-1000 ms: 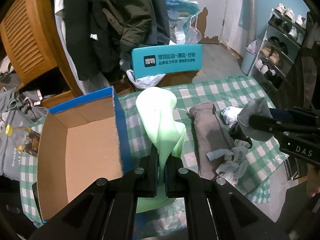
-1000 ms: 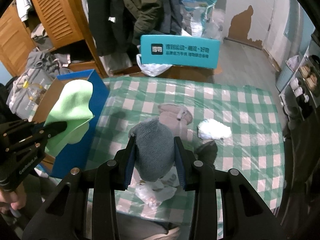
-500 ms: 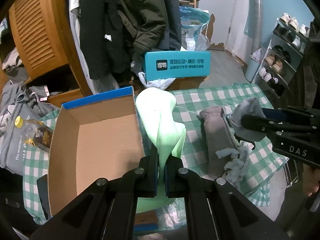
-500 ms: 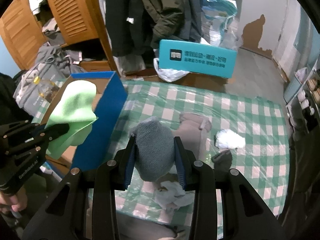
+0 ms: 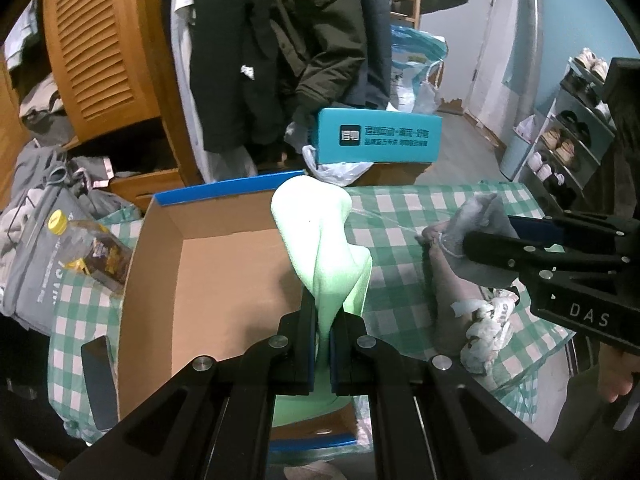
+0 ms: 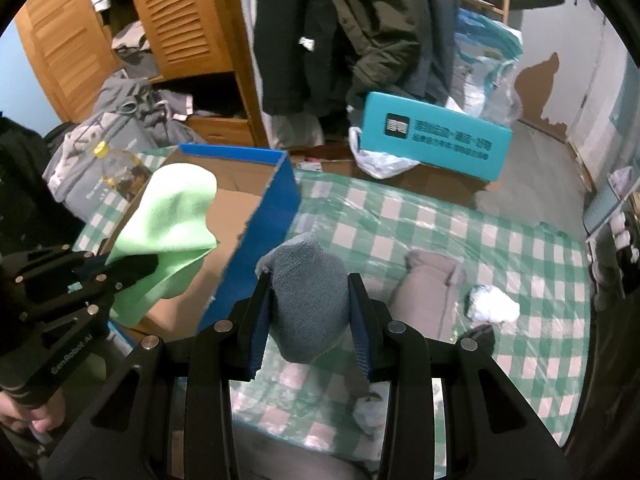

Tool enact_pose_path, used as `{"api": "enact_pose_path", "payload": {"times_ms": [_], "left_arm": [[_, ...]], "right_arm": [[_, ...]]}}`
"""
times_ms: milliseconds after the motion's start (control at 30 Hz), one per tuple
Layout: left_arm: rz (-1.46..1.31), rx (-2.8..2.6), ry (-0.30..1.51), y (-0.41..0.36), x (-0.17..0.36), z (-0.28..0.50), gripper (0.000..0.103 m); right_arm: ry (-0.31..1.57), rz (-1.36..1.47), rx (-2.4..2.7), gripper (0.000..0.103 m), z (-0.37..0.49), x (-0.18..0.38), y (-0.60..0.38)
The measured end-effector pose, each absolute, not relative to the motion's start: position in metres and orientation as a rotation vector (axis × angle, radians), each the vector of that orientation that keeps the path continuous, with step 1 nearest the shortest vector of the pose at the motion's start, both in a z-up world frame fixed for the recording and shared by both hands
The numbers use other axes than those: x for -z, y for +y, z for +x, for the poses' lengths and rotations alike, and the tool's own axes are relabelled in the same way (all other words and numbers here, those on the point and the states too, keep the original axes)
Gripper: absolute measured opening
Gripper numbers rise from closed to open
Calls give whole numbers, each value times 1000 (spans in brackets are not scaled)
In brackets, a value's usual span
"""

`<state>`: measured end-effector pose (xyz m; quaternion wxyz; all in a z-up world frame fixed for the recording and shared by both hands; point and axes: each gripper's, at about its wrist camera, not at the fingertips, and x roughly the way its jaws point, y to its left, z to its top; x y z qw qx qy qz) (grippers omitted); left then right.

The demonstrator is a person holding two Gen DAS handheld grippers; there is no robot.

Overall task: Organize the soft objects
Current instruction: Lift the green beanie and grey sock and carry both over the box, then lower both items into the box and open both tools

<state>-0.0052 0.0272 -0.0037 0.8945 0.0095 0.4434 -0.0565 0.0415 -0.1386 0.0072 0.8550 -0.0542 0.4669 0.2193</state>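
While the open cardboard box (image 5: pixel 224 276) waits on the bench (image 6: pixel 460 236), the left tool (image 5: pixel 322 344) pinches a green cloth (image 5: pixel 324 248) above its cavity, likely for dropping in; the right tool (image 6: pixel 310 316) grips a grey knit piece (image 6: pixel 308 296) just outside the box's blue wall.

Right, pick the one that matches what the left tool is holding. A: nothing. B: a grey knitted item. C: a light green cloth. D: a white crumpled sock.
C: the left tool is shut on the light green cloth, which hangs at the open cardboard box; the grey knitted item is in the right tool.
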Motion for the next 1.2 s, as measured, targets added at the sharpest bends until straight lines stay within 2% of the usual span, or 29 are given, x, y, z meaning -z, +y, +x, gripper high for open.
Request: {"api": "enact_pose_path", "payload": {"times_ms": [533,1200], "left_arm": [[-34,39,936,80,14,-11,5],[-73,-38,1042,119,55,-2,5]], "right_arm": [[1005,-180,-558,35,42,0,-66],[1138,-233,-628,35,49,48,-4]]}}
